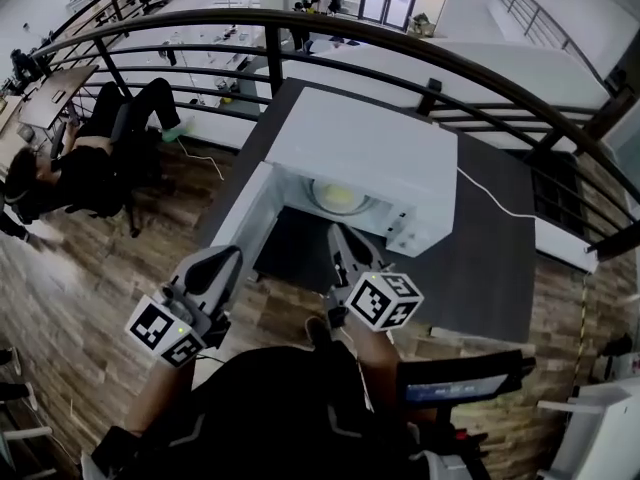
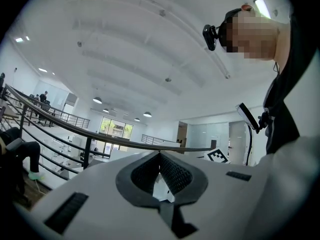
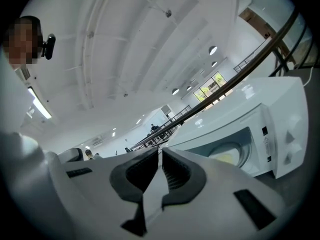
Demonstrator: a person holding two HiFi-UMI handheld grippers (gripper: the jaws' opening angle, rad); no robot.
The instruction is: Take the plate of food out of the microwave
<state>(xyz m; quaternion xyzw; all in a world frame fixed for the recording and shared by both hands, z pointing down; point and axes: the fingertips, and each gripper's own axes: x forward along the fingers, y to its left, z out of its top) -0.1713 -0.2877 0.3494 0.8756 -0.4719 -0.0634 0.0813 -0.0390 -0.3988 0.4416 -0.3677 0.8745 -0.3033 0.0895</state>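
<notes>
**A:** where are the tongs at?

**B:** Bottom centre of the head view. The left gripper (image 1: 222, 260) has its jaws pressed together with nothing in them. The right gripper (image 1: 340, 236) is the same, pads meeting and empty (its own view shows it plainly).

**A:** and the food?

**B:** The plate of food (image 1: 340, 197) sits inside the white microwave (image 1: 372, 146), mid-frame, with the door (image 1: 238, 226) swung open on the left. There's a dark table (image 1: 485, 268) under it and a curved railing (image 1: 420, 53) across the top.
</notes>
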